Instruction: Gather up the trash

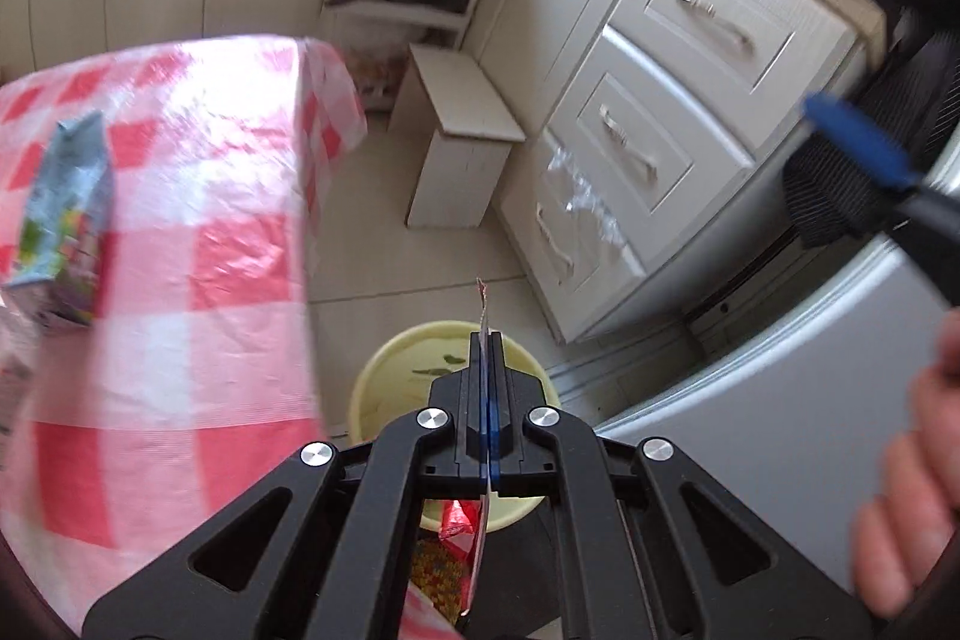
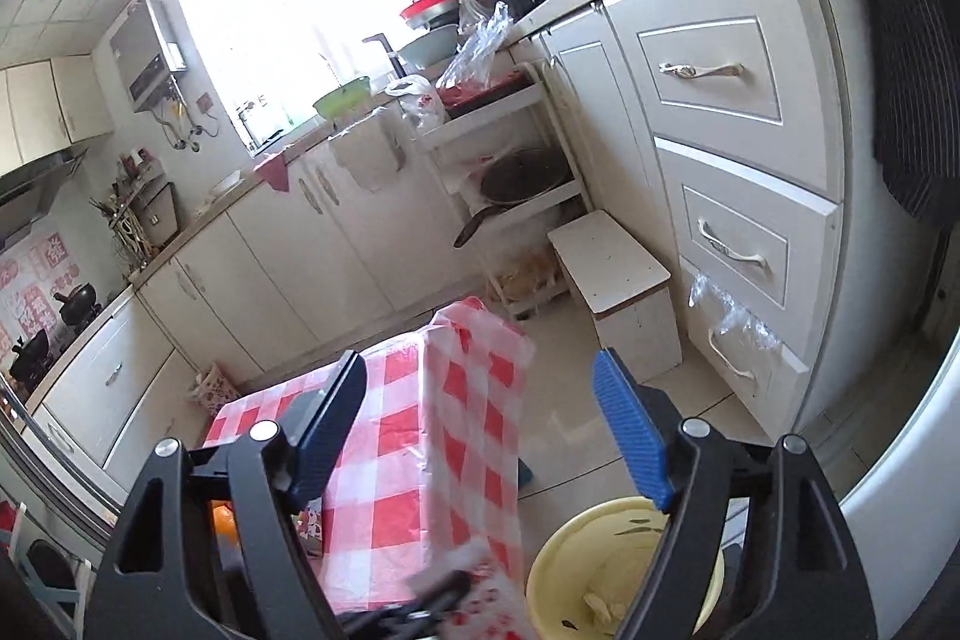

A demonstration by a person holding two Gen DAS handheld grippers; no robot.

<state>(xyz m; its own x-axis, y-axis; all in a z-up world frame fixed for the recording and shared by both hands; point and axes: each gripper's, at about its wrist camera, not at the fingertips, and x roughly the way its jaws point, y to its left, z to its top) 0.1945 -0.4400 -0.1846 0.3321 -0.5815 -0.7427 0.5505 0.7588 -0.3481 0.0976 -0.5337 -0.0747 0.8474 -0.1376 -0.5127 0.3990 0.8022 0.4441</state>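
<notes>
My left gripper [image 1: 487, 340] is shut on a thin red and white wrapper [image 1: 457, 523]; its edge sticks out past the fingertips. It hangs above a yellow bin [image 1: 384, 364] on the floor beside the table. The bin [image 2: 558, 544] holds a few scraps. My right gripper [image 2: 480, 424] stands open with nothing between its blue pads [image 2: 630, 430], higher up and facing the table's far end. One of its blue pads [image 1: 858, 142] shows at the right of the left wrist view. A light blue carton [image 1: 66, 220] stands on the table.
The table wears a red and white checked cloth [image 2: 420, 430]. A white stool [image 2: 618, 274] stands on the floor beyond it, next to white drawers [image 2: 732, 244]. A white appliance [image 1: 780, 400] stands right of the bin. A hand [image 1: 900, 508] shows at the right edge.
</notes>
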